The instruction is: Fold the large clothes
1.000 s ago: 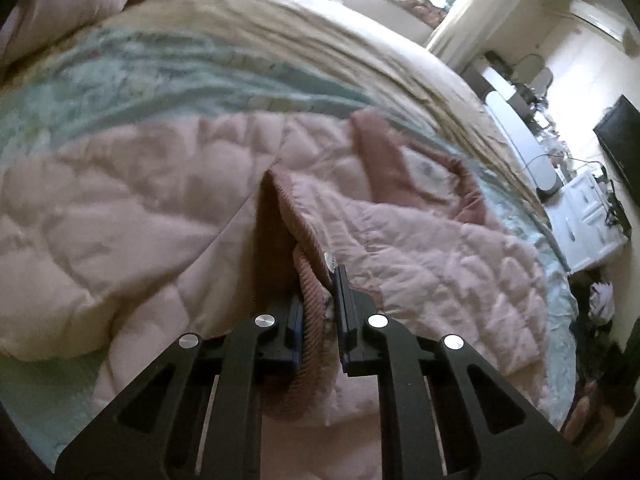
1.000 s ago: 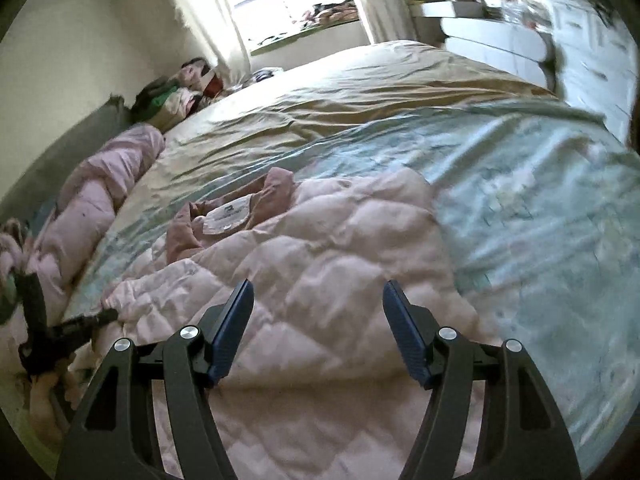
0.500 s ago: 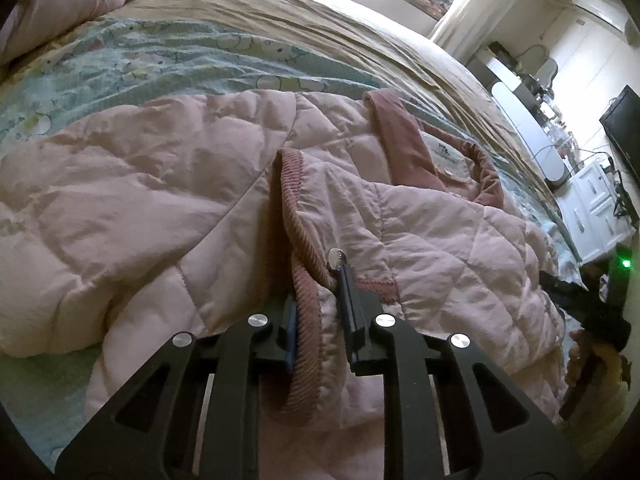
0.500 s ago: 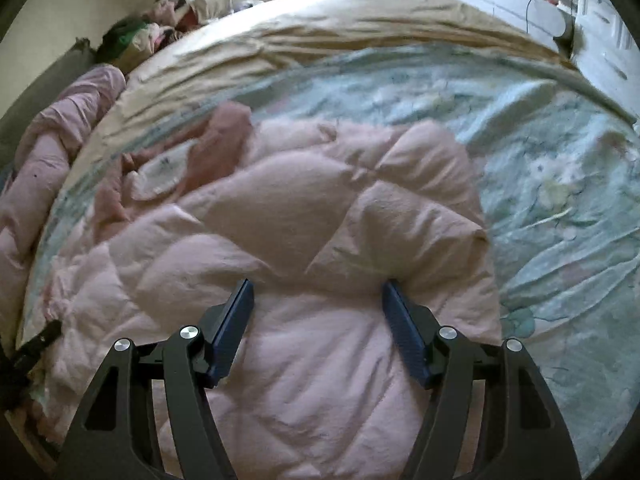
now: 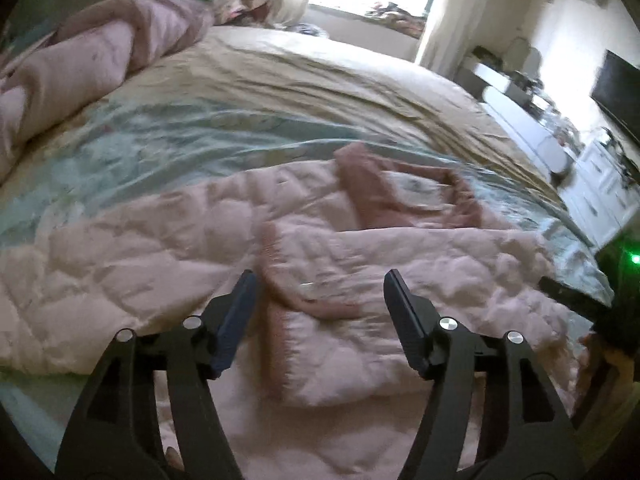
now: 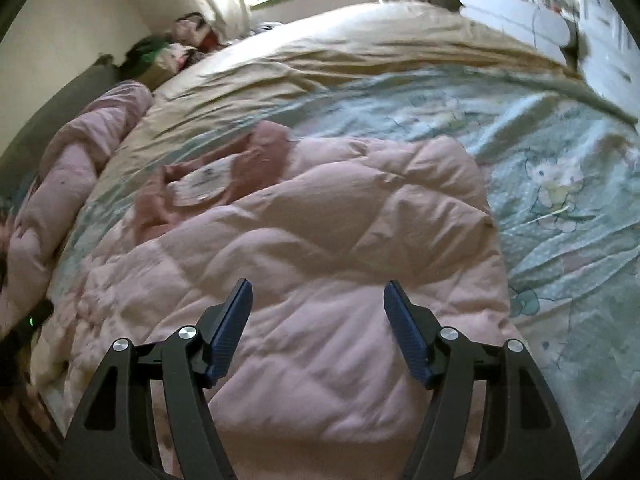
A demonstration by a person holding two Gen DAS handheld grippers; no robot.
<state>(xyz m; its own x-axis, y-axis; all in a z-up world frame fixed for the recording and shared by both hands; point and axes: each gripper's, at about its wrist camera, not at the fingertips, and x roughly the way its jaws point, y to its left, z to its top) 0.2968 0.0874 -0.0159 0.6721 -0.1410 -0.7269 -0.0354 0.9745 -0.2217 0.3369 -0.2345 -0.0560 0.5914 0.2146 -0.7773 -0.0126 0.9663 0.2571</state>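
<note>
Pink quilted jacket (image 5: 360, 248) lies beneath both opening tongs (image 5: 320, 308).

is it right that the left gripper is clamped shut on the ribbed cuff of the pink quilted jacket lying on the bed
Not quite. In the left wrist view the left gripper is not clamped: its jaws are opening and stand apart, touching nothing. The ribbed cuff lies free below them on the pink quilted jacket, on the bed.

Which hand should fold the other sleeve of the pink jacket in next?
Probably the right. The right gripper hangs open over the unfolded side of the jacket. The left gripper is opening above the sleeve already laid across.
</note>
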